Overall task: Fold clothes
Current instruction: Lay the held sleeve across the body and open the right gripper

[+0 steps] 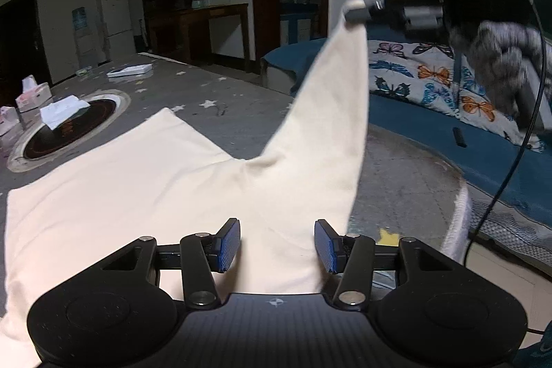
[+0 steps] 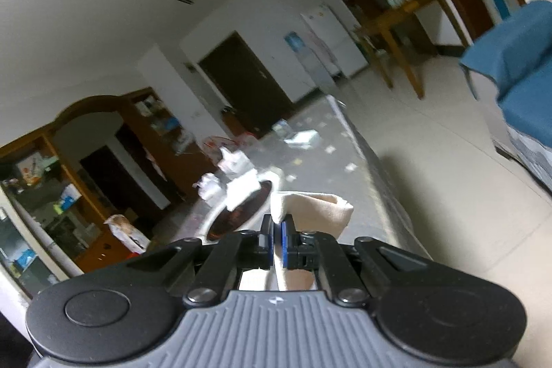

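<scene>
A cream cloth garment point(image 1: 145, 188) lies spread on the grey star-patterned table point(image 1: 220, 119). One corner of it is lifted high at the upper right, pinched by my right gripper point(image 1: 357, 12). In the right wrist view the right gripper point(image 2: 276, 242) is shut on that cream cloth corner point(image 2: 317, 209), which bunches past the blue pads. My left gripper point(image 1: 277, 245) is open, its blue pads point(image 1: 229, 244) apart just above the near part of the cloth, holding nothing.
A round dark inset point(image 1: 69, 130) with white paper on it sits at the table's left. Tissue boxes point(image 1: 32, 93) stand at the far left, a white flat box point(image 1: 130, 70) at the back. A blue sofa with a butterfly blanket point(image 1: 434, 75) is on the right.
</scene>
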Demonstrator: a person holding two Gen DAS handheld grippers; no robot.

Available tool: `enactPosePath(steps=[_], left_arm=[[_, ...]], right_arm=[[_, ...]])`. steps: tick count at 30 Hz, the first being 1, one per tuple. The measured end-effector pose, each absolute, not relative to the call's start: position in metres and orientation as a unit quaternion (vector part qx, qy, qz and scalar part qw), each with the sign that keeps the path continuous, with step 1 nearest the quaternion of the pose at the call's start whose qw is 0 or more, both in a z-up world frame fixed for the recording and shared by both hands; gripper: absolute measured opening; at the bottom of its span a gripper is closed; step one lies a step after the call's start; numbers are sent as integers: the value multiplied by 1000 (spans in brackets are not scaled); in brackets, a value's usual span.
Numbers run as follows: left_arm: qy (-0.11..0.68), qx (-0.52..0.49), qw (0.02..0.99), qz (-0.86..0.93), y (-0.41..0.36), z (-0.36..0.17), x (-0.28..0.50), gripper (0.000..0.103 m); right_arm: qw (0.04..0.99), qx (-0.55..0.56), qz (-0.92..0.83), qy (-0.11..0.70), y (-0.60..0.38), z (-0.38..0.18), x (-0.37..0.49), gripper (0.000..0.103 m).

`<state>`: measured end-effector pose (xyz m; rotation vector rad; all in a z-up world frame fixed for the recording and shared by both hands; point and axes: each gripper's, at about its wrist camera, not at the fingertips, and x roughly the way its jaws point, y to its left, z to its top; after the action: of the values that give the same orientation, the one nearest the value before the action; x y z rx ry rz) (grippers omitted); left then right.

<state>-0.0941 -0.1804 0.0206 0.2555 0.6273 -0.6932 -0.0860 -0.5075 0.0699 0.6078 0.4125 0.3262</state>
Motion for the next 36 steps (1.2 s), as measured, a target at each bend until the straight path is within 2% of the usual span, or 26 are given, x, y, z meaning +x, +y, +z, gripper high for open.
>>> enactPosePath(steps=[7,14,18,27,31,34,36], left_arm=[[306,95,877,-358,-177,18,-98,51],[277,34,915,-290,-110,43,-111,56],[274,7,935,-227,-63,46,-124,57],[297,-50,945,-127,4,31,-146,57],[295,-55,947,-118,14,33,-150,57],[286,-53,949,-120,14,38,-150,57],[278,-52,951,-125,10,41,-148,57]], right_arm=[[923,261,215,183,-466,114,-80,4],[905,209,311,200,-383,136,-64,4],[885,181,358,236,-329,121,-55,4],[827,91,420,362,-226,39,-69,4],[814,60,440,375,-219,38,-89,12],[818,46,438,370,-234,49,-96,27],[828,35,422,368,-251,53,-99,30]])
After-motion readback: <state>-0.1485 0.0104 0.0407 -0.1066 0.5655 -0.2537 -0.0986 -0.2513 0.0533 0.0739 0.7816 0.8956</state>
